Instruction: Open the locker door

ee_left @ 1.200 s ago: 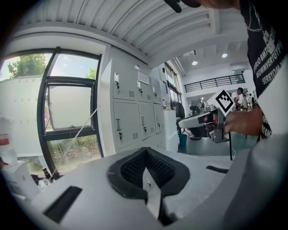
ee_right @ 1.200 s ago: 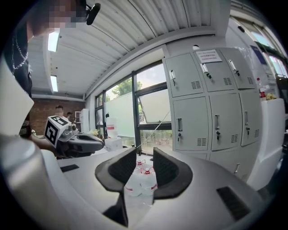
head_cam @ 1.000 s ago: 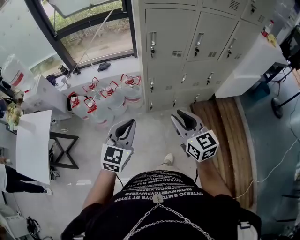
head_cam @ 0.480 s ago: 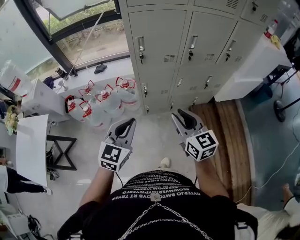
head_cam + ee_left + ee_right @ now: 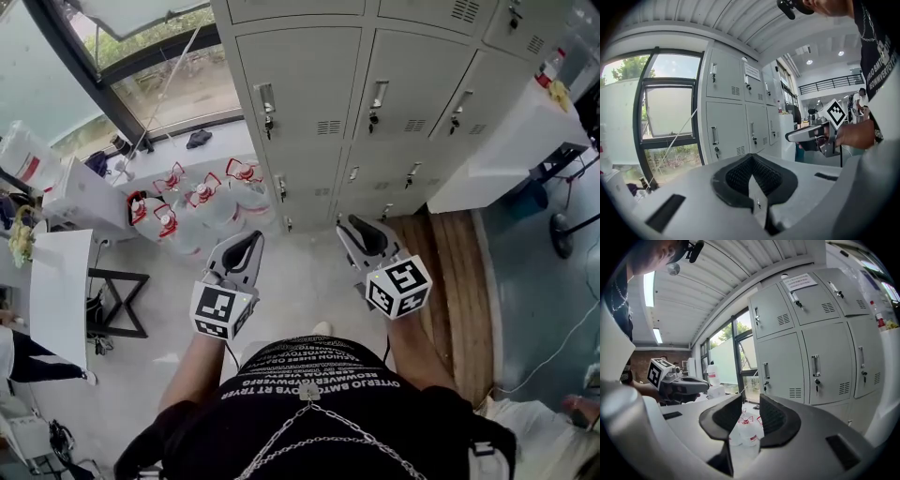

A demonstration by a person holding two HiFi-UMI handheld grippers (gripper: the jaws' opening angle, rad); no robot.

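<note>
A bank of grey lockers [image 5: 314, 70] stands ahead, each door with a vertical handle [image 5: 266, 97] and a lock under it. The same lockers [image 5: 725, 126] fill the middle of the left gripper view, and in the right gripper view the lockers [image 5: 820, 359] rise at the right. My left gripper [image 5: 249, 242] is held over the floor, short of the lockers, jaws shut with nothing in them. My right gripper [image 5: 356, 229] is level with it to the right, open, nothing between its pads. Neither touches a door.
Several water jugs [image 5: 202, 199] with red caps stand on the floor left of the lockers, under a window [image 5: 178, 89]. A white table [image 5: 58, 295] is at the left. A white counter [image 5: 502, 141] and a wooden platform [image 5: 450, 272] lie at the right.
The person has stepped closer to the lockers, which have slid left and grown in the head view. Both grippers keep the same pose and jaw state.
</note>
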